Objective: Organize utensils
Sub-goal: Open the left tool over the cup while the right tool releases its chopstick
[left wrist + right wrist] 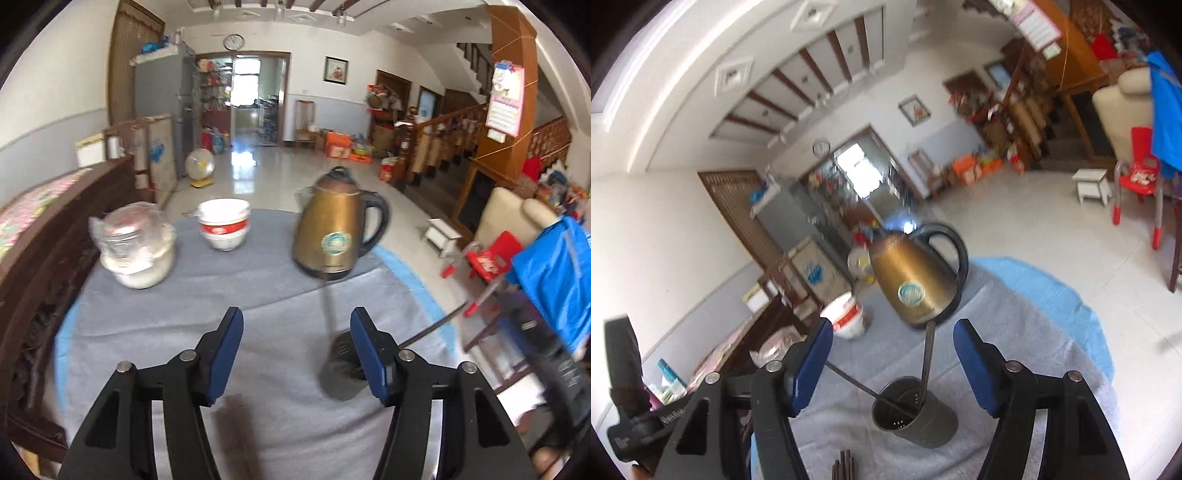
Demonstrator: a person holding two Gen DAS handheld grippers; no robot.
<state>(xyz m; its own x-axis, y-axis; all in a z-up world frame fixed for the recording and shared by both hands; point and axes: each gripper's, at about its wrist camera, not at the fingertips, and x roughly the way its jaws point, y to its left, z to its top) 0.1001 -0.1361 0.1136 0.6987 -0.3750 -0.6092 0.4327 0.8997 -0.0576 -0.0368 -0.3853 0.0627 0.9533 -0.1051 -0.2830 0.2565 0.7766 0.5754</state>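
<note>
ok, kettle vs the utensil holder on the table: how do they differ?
The kettle is gold-brown with a black loop handle and a closed lid; the utensil holder is dark grey, open-topped and has no handle. The kettle is the taller and bulkier of the two. The holder has small holes in its wall and two thin utensils sticking out; the kettle's body is solid and bears a round label. Both stand on the grey cloth.

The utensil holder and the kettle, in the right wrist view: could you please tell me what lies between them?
In the right wrist view, only bare grey cloth lies there, crossed above by a dark utensil handle rising from the utensil holder toward the kettle.
</note>
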